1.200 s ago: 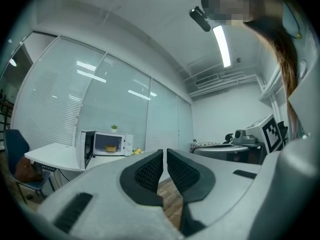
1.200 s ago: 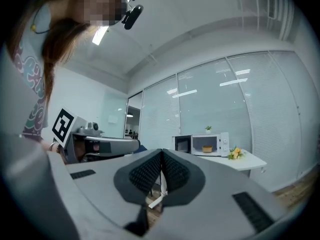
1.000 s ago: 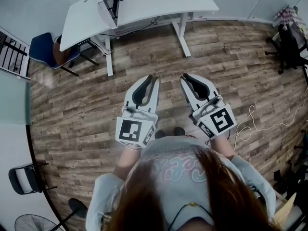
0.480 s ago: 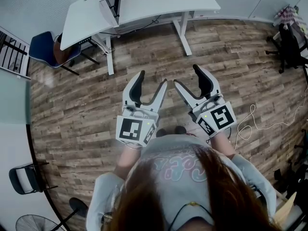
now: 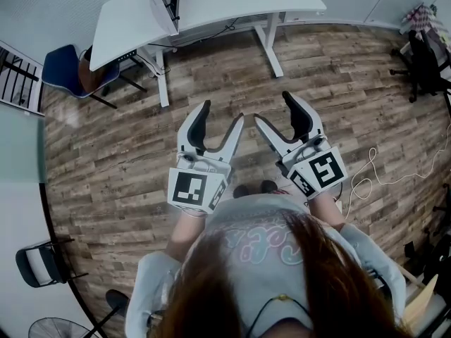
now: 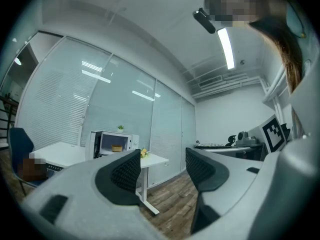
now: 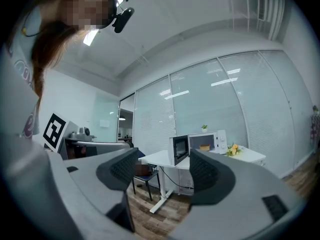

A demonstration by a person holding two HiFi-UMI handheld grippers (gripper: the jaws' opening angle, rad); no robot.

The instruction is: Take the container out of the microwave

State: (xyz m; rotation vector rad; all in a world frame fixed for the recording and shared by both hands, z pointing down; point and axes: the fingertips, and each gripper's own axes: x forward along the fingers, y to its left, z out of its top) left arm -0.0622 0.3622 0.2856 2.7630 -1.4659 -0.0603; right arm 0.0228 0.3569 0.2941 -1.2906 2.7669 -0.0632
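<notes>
Plank floor (image 5: 106, 160) under white desk (image 5: 211, 9) with open-doored microwave (image 7: 220, 139), left tongs (image 5: 222, 111) and right tongs (image 5: 273, 108) wide apart, empty.

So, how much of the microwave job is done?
Done: the microwave door is open. In hand: nothing; the left claw and right claw have just opened, empty, over the floor, well short of the desk. Left: walk over, grab the container that sits inside, and lift it out.
</notes>
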